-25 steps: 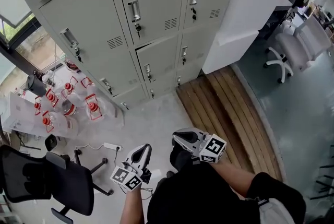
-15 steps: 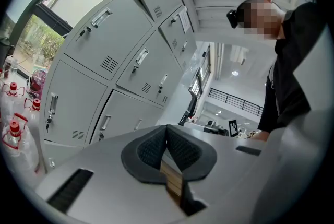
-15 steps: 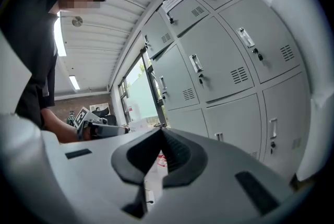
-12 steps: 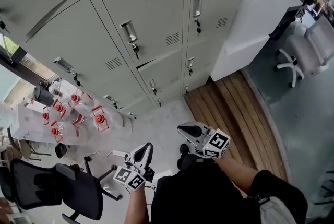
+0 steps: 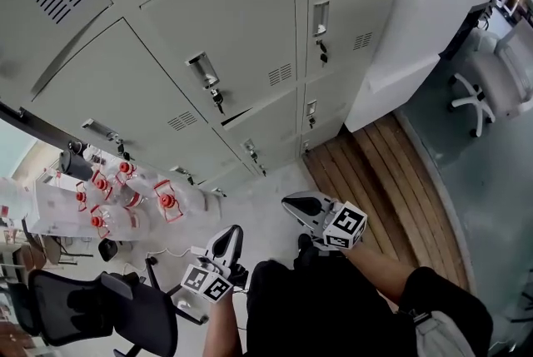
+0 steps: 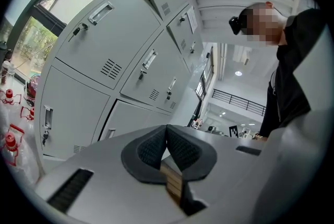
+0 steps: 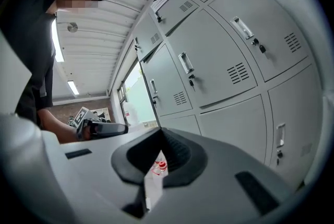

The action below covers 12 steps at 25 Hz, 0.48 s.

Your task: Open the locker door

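Two grippers [image 5: 231,232] [image 5: 289,200] closer to lockers [image 5: 241,22]

Lockers [image 5: 241,22] ahead, bottles [image 5: 125,189] at their foot leftward, wooden boards [image 5: 375,180] rightward, office chair [image 5: 108,309] nearer, left.

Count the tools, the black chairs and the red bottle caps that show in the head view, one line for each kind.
Tools: 2 (left tool, right tool)
Black chair: 1
Red caps: 5
Total: 8
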### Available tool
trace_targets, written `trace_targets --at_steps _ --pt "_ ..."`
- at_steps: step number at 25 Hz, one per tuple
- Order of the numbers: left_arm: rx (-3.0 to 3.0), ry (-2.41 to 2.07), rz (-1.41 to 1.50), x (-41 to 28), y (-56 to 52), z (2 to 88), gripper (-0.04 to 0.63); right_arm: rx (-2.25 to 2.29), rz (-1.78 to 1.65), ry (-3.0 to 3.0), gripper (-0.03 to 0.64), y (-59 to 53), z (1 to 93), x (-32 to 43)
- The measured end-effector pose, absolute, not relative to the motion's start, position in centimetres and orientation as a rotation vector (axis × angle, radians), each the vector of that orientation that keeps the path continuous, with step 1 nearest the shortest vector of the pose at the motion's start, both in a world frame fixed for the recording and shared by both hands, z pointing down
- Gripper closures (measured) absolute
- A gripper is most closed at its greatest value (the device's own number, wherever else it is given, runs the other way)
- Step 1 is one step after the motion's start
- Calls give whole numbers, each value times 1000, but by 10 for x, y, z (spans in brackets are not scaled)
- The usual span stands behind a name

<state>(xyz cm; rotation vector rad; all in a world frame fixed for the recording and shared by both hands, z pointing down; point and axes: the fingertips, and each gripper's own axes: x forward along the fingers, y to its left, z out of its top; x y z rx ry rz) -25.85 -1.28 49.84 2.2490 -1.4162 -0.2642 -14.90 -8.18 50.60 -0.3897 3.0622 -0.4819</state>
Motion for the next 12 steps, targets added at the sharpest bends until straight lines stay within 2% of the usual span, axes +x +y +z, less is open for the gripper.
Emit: trace_targets --at_steps 12 --pt "2287 -1310 -188 -320 -70 513 581 -625 -524 3054 607 -130 526 -177"
